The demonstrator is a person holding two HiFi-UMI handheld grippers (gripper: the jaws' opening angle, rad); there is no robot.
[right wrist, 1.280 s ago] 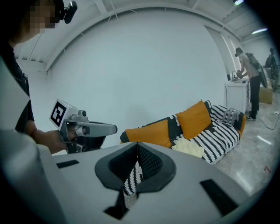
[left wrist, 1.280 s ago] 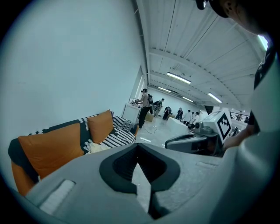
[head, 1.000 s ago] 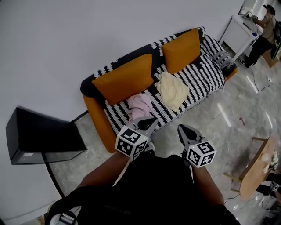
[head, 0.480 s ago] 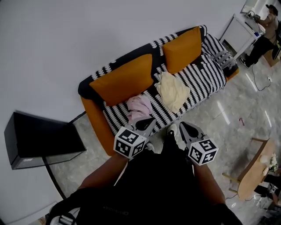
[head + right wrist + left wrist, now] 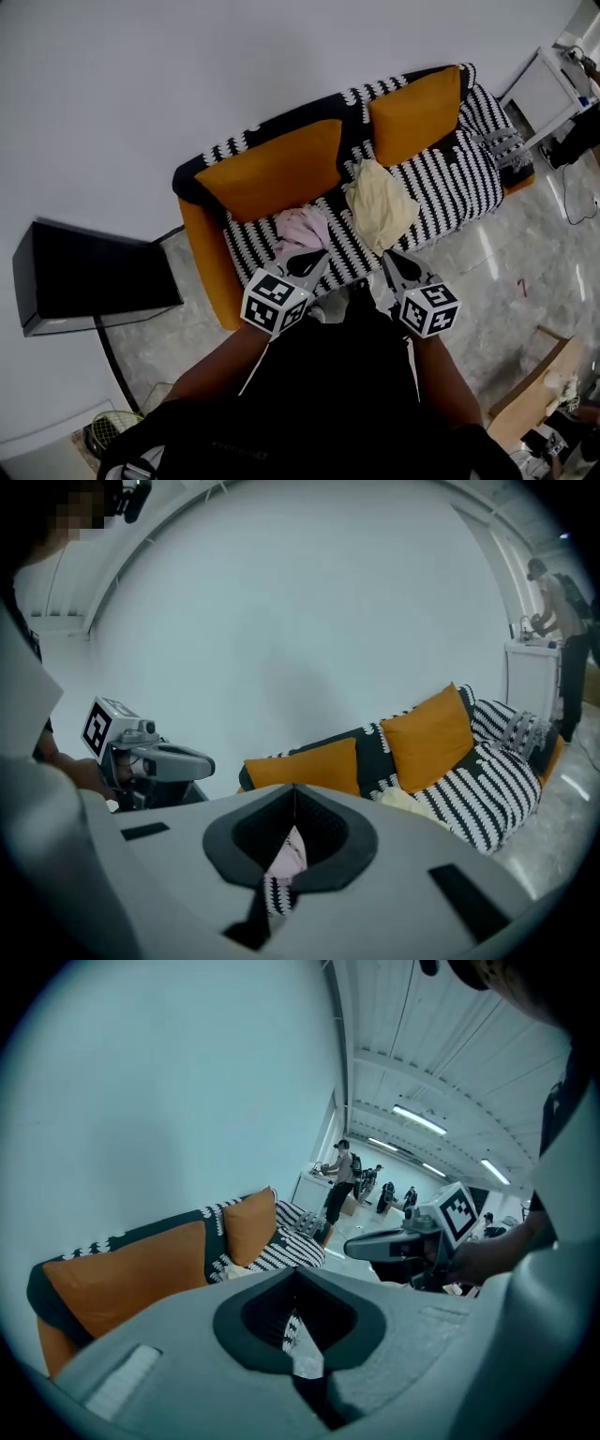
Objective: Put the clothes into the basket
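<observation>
We stand before the sofa (image 5: pixel 441 183) with both tongs empty, so we judge the task to be at its very start: the reach for the first piece of clothing, with nothing yet gathered. The left tongs (image 5: pixel 317 257) are pinched together at the tips, and the only thing showing in the gap behind the tips is the striped seat cover, far beyond. The right tongs (image 5: pixel 391 260) are pinched together just the same, gripping nothing. The clothes lie on the seat in front of the orange cushions (image 5: pixel 272 169). The pink garment (image 5: pixel 300 228) sits crumpled straight ahead of the left tongs and near their tips. The cream garment (image 5: pixel 380 202) is spread out ahead of the right tongs and a little farther off. Neither piece is touched. Well behind the left tongs and off to their outer side, low on the floor, we see a pale wire-mesh container (image 5: pixel 105 433) – likely the basket, though only part of it shows. A black cabinet (image 5: pixel 89 281) stands between it and the sofa. Next, we think, one pair of tongs must spread wide, go down onto a raised fold – the pink bundle looks the easier bite for the left – and close on enough cloth that it won't slip during the carry back to the basket.
</observation>
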